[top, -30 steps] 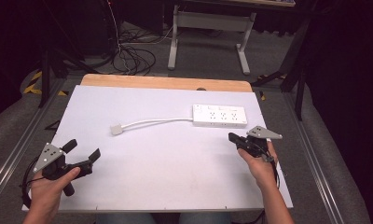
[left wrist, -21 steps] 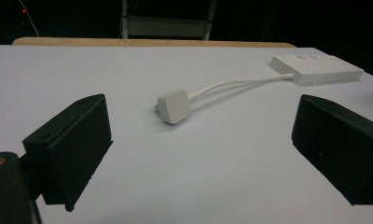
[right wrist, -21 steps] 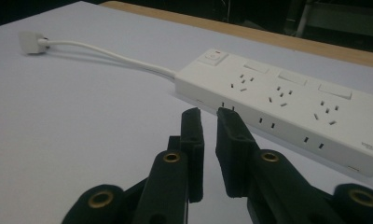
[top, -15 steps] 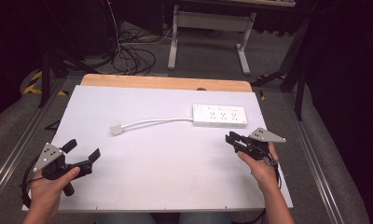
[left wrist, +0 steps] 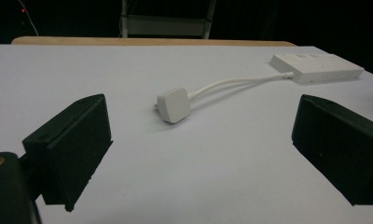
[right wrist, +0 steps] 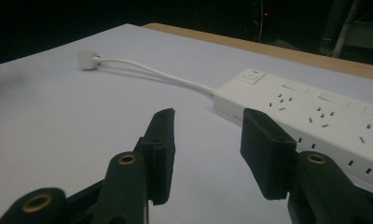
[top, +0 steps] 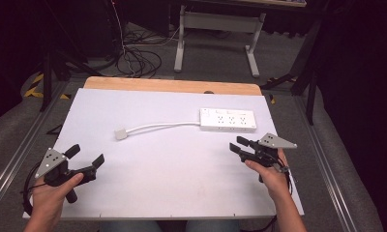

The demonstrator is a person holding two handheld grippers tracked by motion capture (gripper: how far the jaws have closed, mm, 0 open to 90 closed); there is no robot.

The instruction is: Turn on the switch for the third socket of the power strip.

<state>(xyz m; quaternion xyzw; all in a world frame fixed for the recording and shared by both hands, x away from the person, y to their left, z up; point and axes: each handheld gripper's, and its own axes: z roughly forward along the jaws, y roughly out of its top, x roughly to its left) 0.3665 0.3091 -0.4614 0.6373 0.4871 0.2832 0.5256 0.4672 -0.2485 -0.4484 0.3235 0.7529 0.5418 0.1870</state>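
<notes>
From the high view I see the white power strip [top: 228, 120] lying at the table's [top: 172, 193] far right, its plug [top: 120, 134] out toward the middle. My right gripper [top: 238, 144] sits just short of the strip — jaws have just been opening, nothing between them. The left gripper view shows what overhead hides: the plug tilted on its prongs, while my left gripper [top: 87, 157] gapes wide, empty.
</notes>
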